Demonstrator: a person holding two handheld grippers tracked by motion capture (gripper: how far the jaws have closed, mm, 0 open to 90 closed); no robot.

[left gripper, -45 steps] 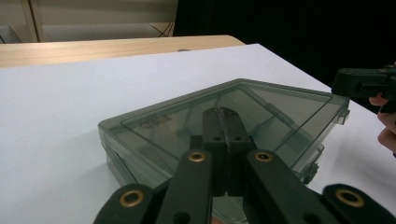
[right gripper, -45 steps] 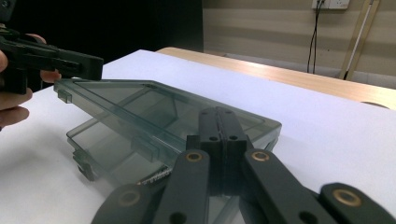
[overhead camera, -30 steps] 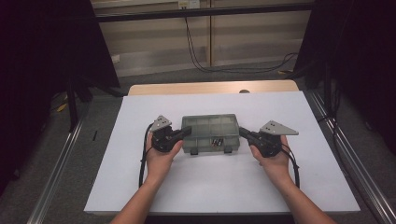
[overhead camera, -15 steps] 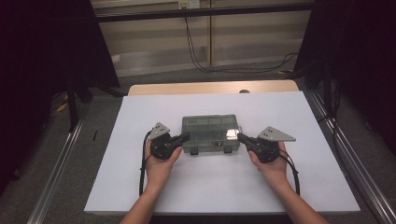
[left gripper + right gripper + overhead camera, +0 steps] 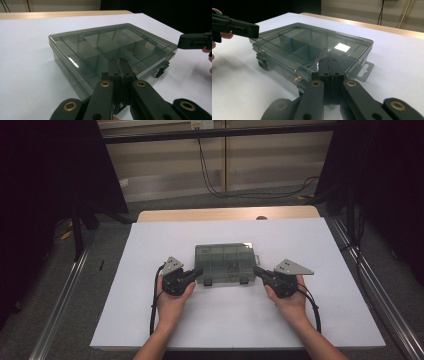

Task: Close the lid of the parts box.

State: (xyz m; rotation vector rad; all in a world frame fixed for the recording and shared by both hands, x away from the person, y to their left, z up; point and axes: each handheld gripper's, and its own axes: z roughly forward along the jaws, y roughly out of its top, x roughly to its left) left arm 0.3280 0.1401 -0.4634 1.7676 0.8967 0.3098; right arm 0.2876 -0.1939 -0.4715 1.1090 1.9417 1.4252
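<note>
Box (image 5: 225, 263) sits mid-bench (image 5: 150, 320) w/ lid down, left gripper (image 5: 196, 272) & right gripper (image 5: 258, 270) both pinched shut on nothing at its near corners, so imo brace one side, then nudge front latches (image 5: 243, 281) up slow.

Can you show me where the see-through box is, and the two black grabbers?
Clear compartment box (image 5: 225, 260), high view, middle of its closed lid.
Left gripper (image 5: 198, 271), high view, tip of its shut jaws at the box's left end.
Right gripper (image 5: 256, 269), high view, tip of its shut jaws at the box's right end.
</note>
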